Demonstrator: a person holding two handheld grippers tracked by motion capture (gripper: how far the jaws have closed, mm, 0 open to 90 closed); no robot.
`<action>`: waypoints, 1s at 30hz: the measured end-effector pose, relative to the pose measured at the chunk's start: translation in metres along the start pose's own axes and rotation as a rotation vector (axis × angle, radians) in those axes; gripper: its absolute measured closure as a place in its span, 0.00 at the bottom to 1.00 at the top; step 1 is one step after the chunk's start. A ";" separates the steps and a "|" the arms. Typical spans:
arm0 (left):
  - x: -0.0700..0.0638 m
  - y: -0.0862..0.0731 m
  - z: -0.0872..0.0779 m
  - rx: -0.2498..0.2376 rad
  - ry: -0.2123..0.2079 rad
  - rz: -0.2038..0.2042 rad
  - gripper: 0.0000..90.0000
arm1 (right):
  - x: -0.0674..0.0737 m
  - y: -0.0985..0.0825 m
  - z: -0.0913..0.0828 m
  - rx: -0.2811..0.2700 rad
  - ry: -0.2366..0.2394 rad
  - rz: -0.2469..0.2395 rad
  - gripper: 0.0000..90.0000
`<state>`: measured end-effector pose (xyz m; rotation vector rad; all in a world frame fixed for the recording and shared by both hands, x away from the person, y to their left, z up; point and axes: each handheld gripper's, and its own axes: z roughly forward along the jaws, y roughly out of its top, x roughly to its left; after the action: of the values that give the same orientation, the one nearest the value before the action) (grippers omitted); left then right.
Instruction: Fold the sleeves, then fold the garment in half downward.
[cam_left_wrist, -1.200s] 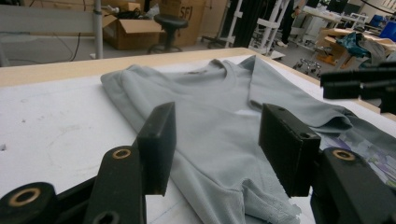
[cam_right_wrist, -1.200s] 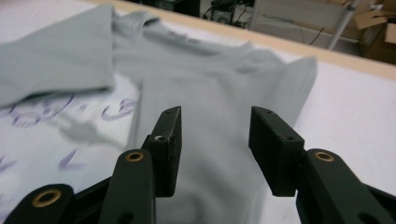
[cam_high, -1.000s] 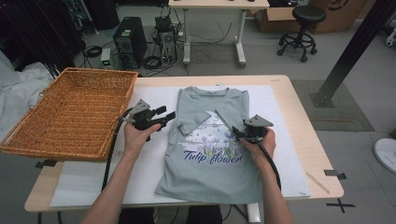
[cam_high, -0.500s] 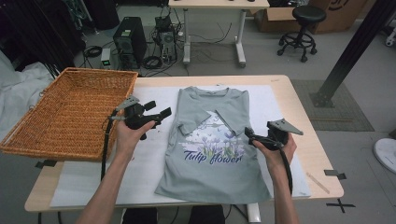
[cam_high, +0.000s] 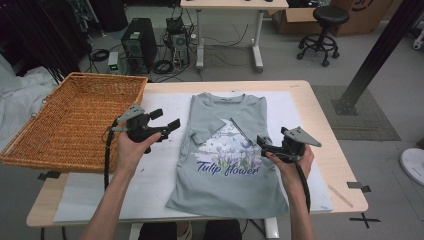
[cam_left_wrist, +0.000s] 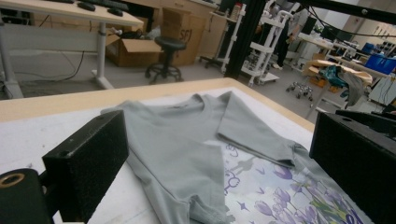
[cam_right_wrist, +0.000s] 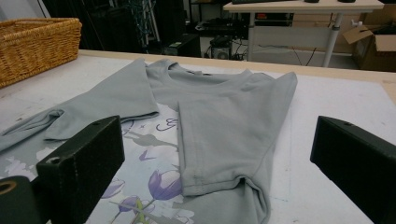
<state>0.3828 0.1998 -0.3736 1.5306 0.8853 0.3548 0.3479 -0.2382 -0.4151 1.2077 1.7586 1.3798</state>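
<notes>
Both my grippers are hovering with jaws spread wide, nothing in them: left gripper (cam_high: 169, 124) beside the shirt, right gripper (cam_high: 264, 143) over its edge. The grey cotton T-shirt with the purple tulip print (cam_high: 225, 170) lies flat mid-surface, both sleeves folded in. It's soft, light, floppy stuff, so I'd pinch the hem corners. Woven wicker basket (cam_high: 75, 120) sits farther left.

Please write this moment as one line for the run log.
work: folding grey T-shirt | sleeves: both folded in over chest | left gripper: jaws just opened, empty | right gripper: jaws just opened, empty | wicker basket: empty
</notes>
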 end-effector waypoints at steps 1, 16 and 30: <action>0.000 0.000 0.000 0.000 0.002 -0.002 0.06 | 0.001 -0.001 0.000 0.001 0.002 0.000 0.03; 0.010 -0.011 0.025 0.065 0.049 0.007 0.15 | -0.012 -0.004 0.002 0.020 -0.007 0.034 0.04; 0.051 -0.009 0.084 0.091 0.086 0.006 0.24 | -0.036 0.015 0.068 0.078 -0.025 0.023 0.08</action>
<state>0.4710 0.1758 -0.4118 1.6114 0.9755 0.3922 0.4261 -0.2414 -0.4232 1.2854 1.8014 1.3146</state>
